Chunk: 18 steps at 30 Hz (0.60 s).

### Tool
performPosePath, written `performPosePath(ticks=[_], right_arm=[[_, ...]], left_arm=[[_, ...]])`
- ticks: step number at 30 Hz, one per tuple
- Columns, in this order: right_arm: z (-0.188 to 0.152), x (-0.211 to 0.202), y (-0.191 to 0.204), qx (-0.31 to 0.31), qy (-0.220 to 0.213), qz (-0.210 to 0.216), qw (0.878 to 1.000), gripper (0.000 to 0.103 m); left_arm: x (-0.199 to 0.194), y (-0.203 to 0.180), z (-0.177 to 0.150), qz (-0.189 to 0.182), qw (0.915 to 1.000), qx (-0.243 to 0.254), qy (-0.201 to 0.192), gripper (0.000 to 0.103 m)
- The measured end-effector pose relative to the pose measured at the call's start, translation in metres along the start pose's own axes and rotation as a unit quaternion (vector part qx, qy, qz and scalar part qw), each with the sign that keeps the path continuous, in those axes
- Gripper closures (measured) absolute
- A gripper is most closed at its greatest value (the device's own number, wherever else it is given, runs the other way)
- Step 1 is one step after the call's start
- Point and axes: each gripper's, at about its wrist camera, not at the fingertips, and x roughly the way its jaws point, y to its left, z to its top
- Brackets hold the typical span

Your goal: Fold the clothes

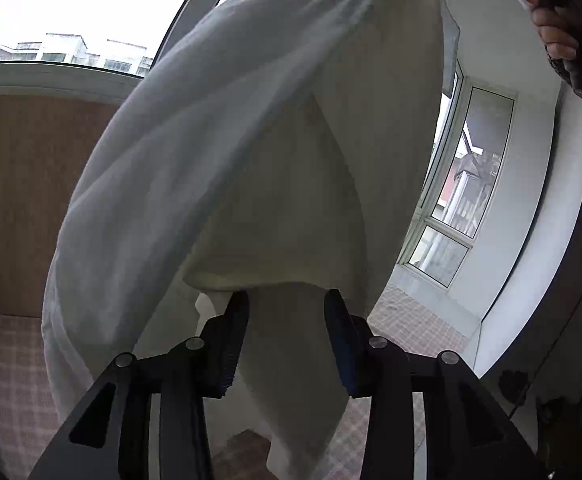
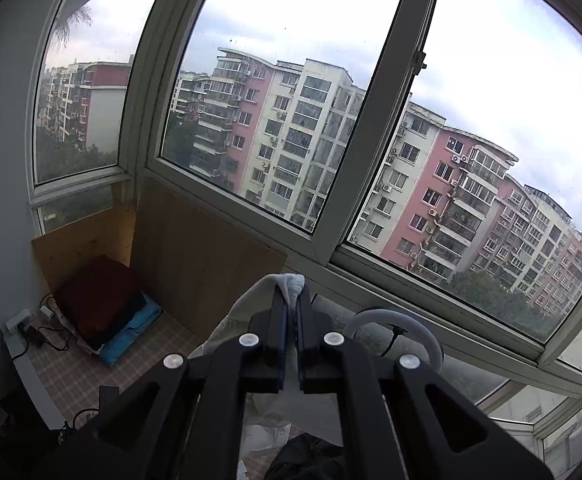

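I am pinching an edge of the white cotton garment (image 2: 293,286) between my right fingers (image 2: 309,312), closed tight on it. It is hanging in the air before my left fingers (image 1: 237,324), which are standing open around a fold.

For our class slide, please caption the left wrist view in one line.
Open left gripper below a hanging white garment, window behind.
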Motion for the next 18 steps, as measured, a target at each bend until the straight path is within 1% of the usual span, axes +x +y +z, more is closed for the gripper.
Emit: performPosePath(ticks=[1, 3, 4, 5, 7, 8, 9, 11, 12, 13, 14, 15, 18], right_arm=[[-0.001, 0.000, -0.006, 0.003, -0.002, -0.004, 1.000, 0.099], [-0.002, 0.000, -0.017, 0.010, -0.006, -0.010, 1.000, 0.099], [-0.002, -0.002, -0.023, 0.014, -0.009, -0.011, 1.000, 0.099], [-0.002, -0.005, -0.030, 0.019, -0.013, -0.013, 1.000, 0.099], [-0.002, -0.009, -0.039, 0.026, -0.018, -0.011, 0.999, 0.099], [-0.001, -0.010, -0.043, 0.029, -0.018, -0.008, 0.999, 0.099], [0.000, -0.009, -0.044, 0.031, -0.016, -0.005, 0.999, 0.099], [0.001, -0.006, -0.045, 0.033, -0.012, 0.002, 0.999, 0.099], [0.001, -0.004, -0.042, 0.029, -0.012, 0.003, 1.000, 0.099], [-0.001, -0.001, -0.040, 0.026, -0.010, 0.006, 1.000, 0.099], [-0.002, 0.001, -0.037, 0.024, -0.009, 0.010, 1.000, 0.099], [-0.004, 0.004, -0.034, 0.022, -0.007, 0.014, 1.000, 0.099], [-0.010, 0.010, -0.027, 0.017, -0.002, 0.025, 1.000, 0.099]], left_arm=[[-0.004, -0.008, 0.001, -0.013, 0.9998, 0.014, 0.002, 0.103], [-0.024, -0.030, -0.001, -0.020, 0.9975, 0.068, -0.005, 0.103], [-0.038, -0.041, -0.002, -0.010, 0.9948, 0.101, -0.009, 0.103], [-0.052, -0.047, -0.003, 0.010, 0.9918, 0.127, -0.011, 0.103], [-0.072, -0.050, -0.004, 0.051, 0.9884, 0.143, 0.013, 0.103], [-0.077, -0.051, -0.007, 0.067, 0.9864, 0.146, 0.033, 0.099], [-0.076, -0.053, -0.014, 0.081, 0.9846, 0.146, 0.051, 0.093], [-0.066, -0.058, -0.031, 0.108, 0.9812, 0.141, 0.074, 0.046], [-0.060, -0.062, -0.040, 0.108, 0.9811, 0.137, 0.085, 0.038], [-0.048, -0.066, -0.051, 0.094, 0.9829, 0.128, 0.093, 0.032], [-0.033, -0.070, -0.061, 0.080, 0.9848, 0.117, 0.101, 0.032], [-0.018, -0.073, -0.069, 0.075, 0.9856, 0.109, 0.105, 0.032], [0.034, -0.074, -0.087, 0.087, 0.9846, 0.093, 0.120, 0.031]])
